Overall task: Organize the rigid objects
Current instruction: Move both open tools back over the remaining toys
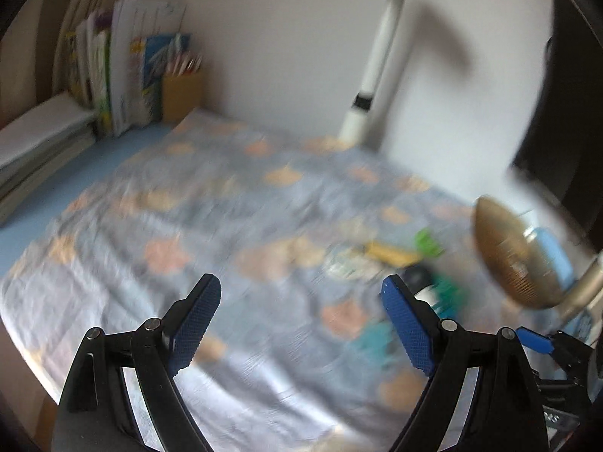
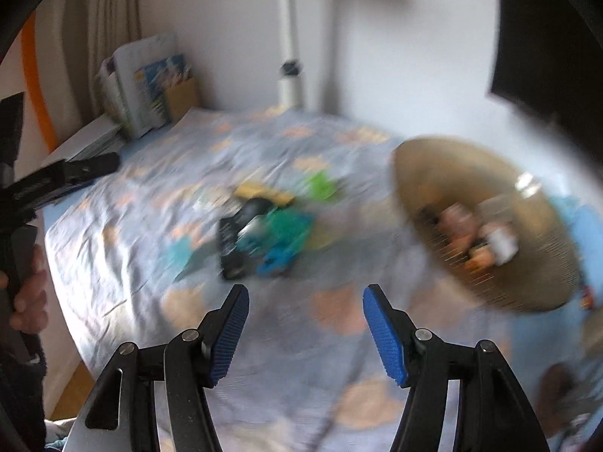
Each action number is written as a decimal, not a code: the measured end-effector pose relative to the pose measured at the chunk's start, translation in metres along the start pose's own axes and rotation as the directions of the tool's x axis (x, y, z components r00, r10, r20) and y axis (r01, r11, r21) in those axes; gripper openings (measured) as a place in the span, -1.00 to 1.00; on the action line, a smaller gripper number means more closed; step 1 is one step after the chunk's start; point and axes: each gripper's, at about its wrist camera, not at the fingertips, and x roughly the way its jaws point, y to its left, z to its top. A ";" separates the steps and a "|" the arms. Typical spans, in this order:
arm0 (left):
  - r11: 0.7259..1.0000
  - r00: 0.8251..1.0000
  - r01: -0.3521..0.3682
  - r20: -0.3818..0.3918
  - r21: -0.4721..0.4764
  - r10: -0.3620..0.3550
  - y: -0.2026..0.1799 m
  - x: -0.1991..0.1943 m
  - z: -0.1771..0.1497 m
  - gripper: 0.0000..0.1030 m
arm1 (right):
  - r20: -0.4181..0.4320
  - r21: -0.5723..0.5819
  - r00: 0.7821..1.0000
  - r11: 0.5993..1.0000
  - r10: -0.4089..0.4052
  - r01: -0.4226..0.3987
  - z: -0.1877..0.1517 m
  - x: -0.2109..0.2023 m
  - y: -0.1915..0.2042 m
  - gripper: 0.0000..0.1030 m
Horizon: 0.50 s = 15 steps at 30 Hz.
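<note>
Blurred heap of green, blue and black plastic pieces (image 2: 264, 233) on patterned tabletop cloth (image 2: 132, 226): twelve o'clock off empty, parted right jaws (image 2: 305, 335); two o'clock off empty, wide left jaws (image 1: 301, 324). Right probably nearer.

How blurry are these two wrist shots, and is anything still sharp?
Left wrist view: the patterned cloth and the toy pile are motion-smeared; only the left gripper is crisp. Right wrist view: heavier smear on the gold mesh bowl; the right gripper is sharp, and fisheye bends the edges.
</note>
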 end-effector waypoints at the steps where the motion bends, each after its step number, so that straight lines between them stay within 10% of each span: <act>1: 1.000 1.000 -0.019 -0.019 0.009 0.019 0.001 0.008 -0.006 0.68 | -0.009 -0.003 1.000 1.000 0.006 -0.006 -0.004 0.007 0.004 0.19; 8: 0.998 0.997 0.015 -0.074 0.059 -0.010 -0.003 0.022 -0.024 0.68 | -0.069 -0.034 0.997 0.998 0.041 -0.044 -0.011 0.033 0.023 0.19; 15: 0.964 0.967 0.239 -0.120 0.113 -0.225 -0.029 0.006 -0.029 0.67 | -0.169 -0.038 0.977 0.990 0.129 -0.137 0.008 0.057 0.038 -0.24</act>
